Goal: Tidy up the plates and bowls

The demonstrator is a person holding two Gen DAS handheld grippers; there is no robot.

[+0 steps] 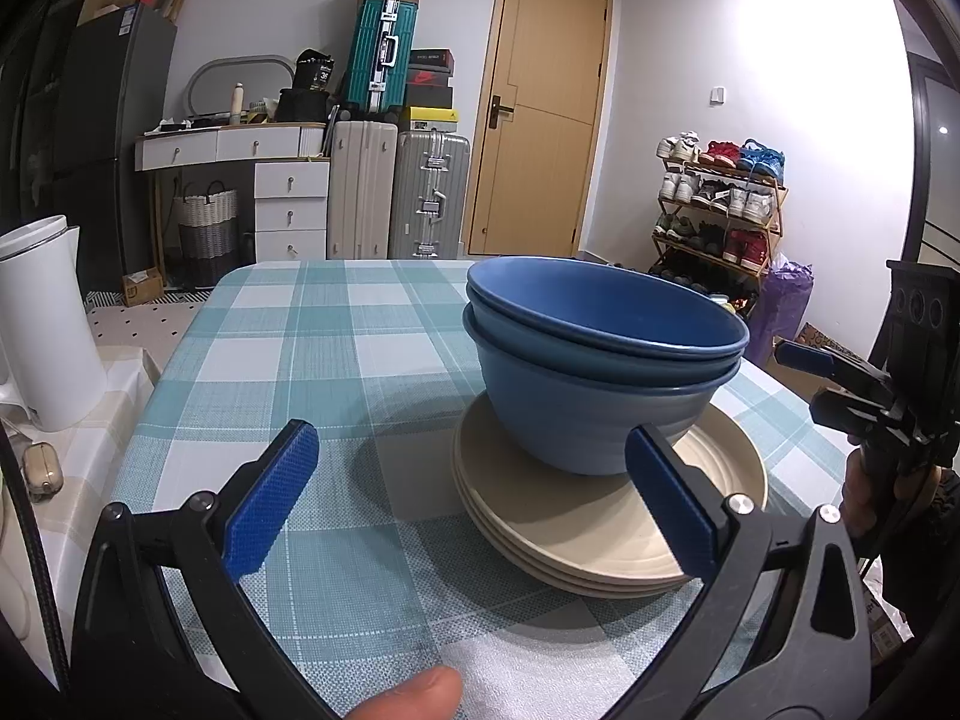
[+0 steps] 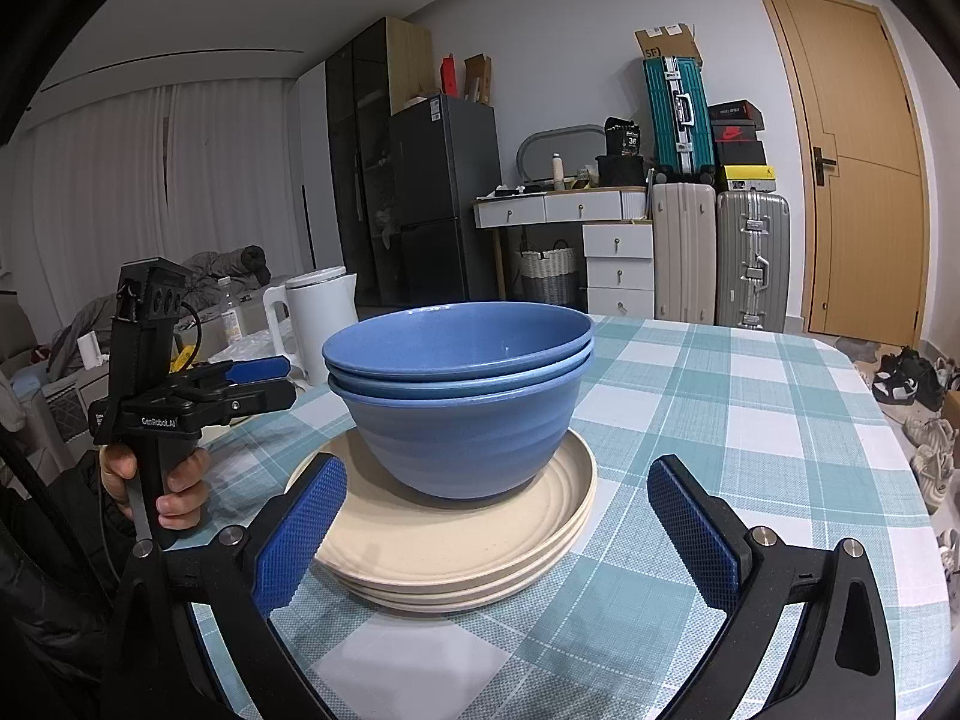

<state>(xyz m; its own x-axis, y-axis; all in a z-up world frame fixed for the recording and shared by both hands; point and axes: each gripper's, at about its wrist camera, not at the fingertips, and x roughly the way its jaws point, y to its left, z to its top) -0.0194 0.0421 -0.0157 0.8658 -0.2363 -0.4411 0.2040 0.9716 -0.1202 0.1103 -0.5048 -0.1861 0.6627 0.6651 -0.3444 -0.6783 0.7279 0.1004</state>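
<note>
**Bowls stacked on plates, mid-frame**

Bowls [image 2: 459,396] sat nested on the plates [image 2: 456,546] at frame centre. Left gripper [image 1: 474,498] and right gripper [image 2: 498,531] both gaped, released, holding nothing. Best play, I judged: square up, close on one rim, lift straight.

White walls; a wooden door [image 1: 540,114] at one o'clock, suitcases [image 1: 399,192] and white drawers [image 1: 291,204] at twelve, shoe rack [image 1: 717,204] at two.

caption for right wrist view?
Open right gripper faces blue bowls stacked on cream plates; left gripper alongside.
</note>
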